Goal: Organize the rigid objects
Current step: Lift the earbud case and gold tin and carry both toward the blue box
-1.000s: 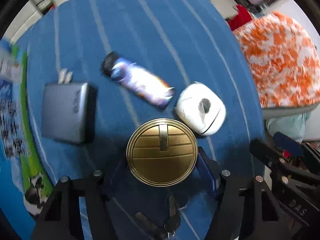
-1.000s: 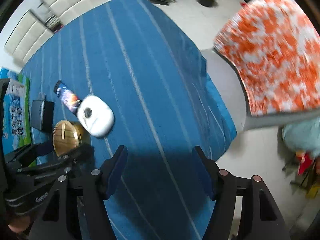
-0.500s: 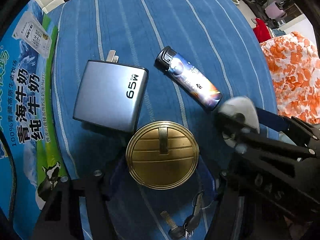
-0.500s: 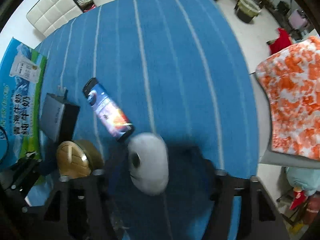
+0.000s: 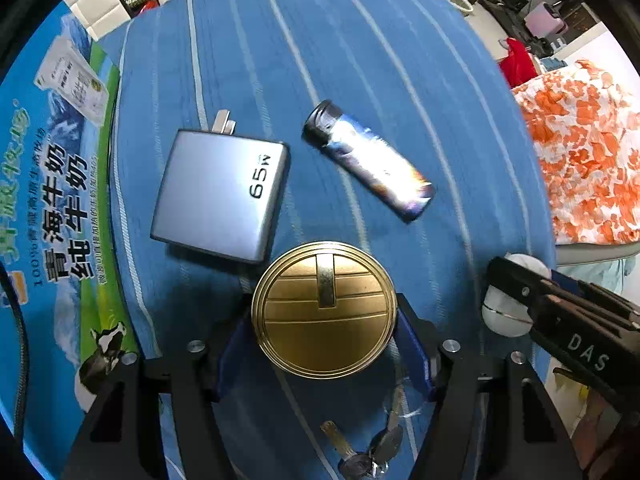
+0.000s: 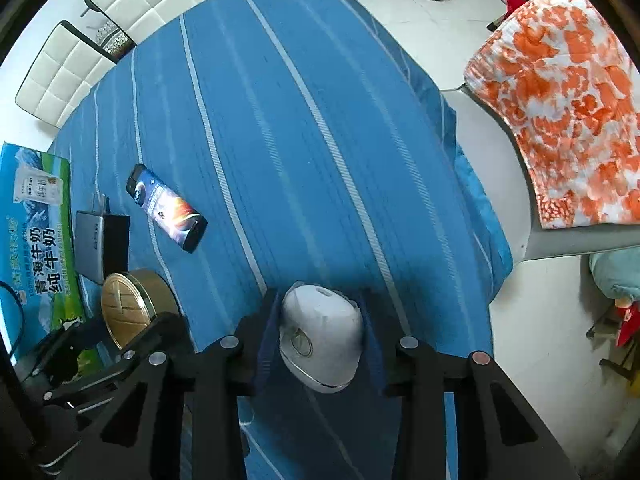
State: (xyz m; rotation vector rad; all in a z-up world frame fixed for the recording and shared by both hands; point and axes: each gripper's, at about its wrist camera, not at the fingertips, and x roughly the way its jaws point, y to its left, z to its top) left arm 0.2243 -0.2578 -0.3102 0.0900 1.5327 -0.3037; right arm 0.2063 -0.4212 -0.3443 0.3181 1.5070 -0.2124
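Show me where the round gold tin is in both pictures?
Left wrist view: the round gold tin sits low in the middle, between the left gripper's fingers.
Right wrist view: the tin is at the lower left, seen from the side.
Shared landmark: the grey 65W charger lies just beside it in both.

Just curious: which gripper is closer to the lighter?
Left. The left gripper, clamped around the gold tin, sits just below the lighter; the right gripper is farther off.
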